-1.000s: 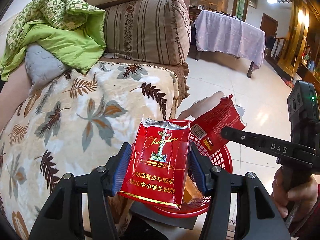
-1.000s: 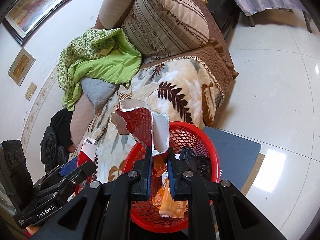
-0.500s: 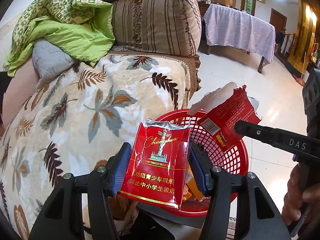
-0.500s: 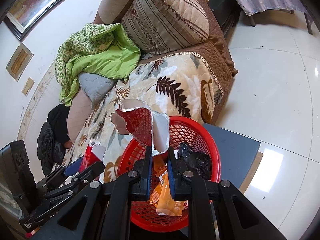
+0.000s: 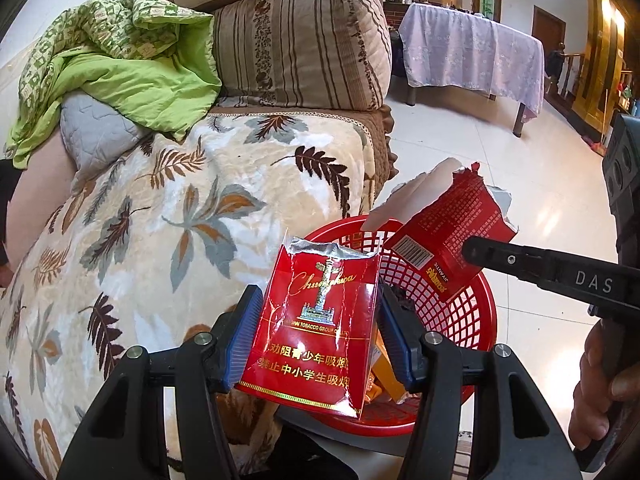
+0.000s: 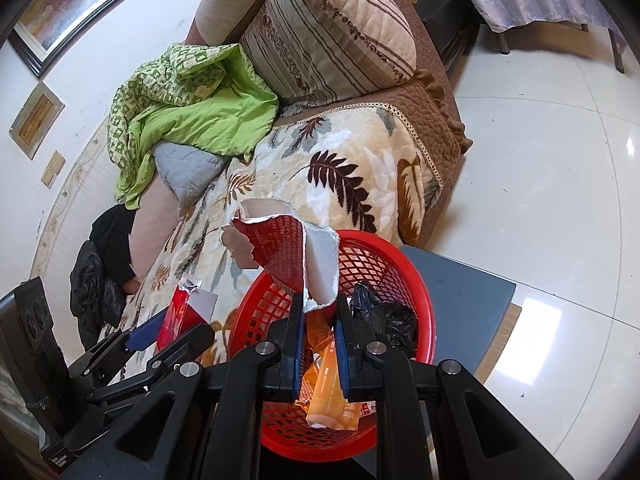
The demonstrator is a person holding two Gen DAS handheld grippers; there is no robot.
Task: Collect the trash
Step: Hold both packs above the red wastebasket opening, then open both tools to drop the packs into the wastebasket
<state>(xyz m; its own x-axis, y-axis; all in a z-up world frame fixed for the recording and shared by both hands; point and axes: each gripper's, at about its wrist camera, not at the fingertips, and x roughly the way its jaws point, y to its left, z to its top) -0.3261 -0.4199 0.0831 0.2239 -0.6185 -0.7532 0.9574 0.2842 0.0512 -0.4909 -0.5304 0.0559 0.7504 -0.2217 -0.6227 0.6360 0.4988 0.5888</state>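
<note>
Only right view shows orange wrapper point(image 6: 328, 392).

Your left gripper point(image 5: 316, 336) has carried the crumpled red cigarette pack point(image 5: 316, 328) closer to the round red plastic mesh basket point(image 5: 476, 312), which now fills more of the space behind its fingers. Your right gripper point(image 6: 318, 340) has eased forward with the torn red-and-white cardboard box point(image 6: 292, 252) (over the near rim), and the basket sits fuller beneath its fingers.
</note>
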